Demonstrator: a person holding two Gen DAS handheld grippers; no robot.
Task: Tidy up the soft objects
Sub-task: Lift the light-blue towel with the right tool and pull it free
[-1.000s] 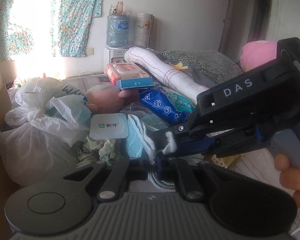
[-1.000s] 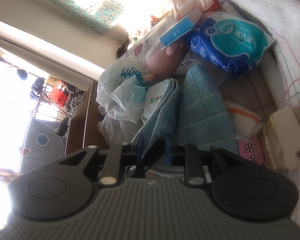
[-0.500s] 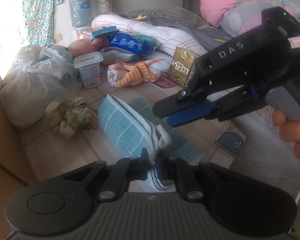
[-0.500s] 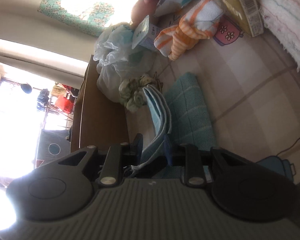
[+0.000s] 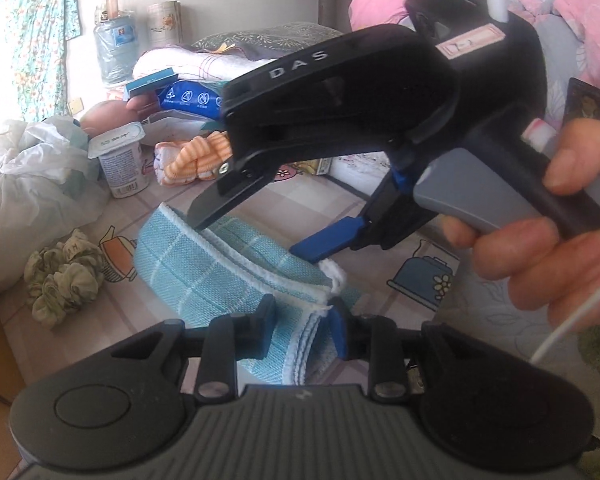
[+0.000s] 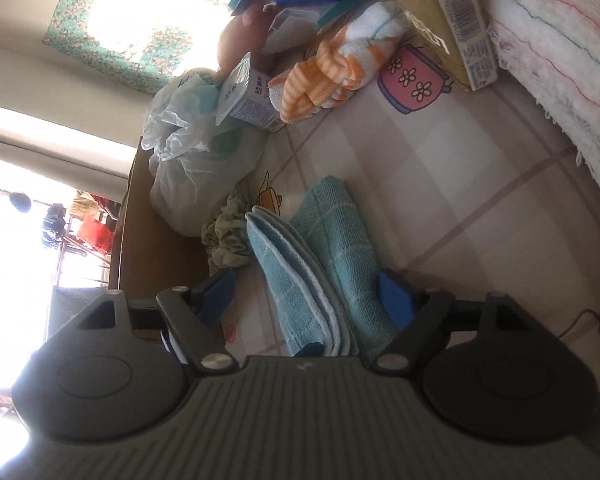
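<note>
Bed sheet (image 6: 440,184) carried the folded blue towel (image 5: 220,276); your left hand-held gripper (image 5: 300,330) and right hand-held gripper (image 6: 306,292) were opening around it; striped cloth (image 5: 188,160) and socks (image 5: 60,280) remained.

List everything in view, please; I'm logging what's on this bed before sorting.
folded towel: 1, light blue, on the sheet between both grippers
knotted cloth: 1, orange-white striped, behind the towel
crumpled cloth: 1, olive green, left of the towel
yogurt cup: 1, white, beside the plastic bag
plastic bag: 1, white, far left
wipes pack: 1, blue, at back
left gripper: 1, opening, towel between
right gripper: 1, opening, towel between
</note>
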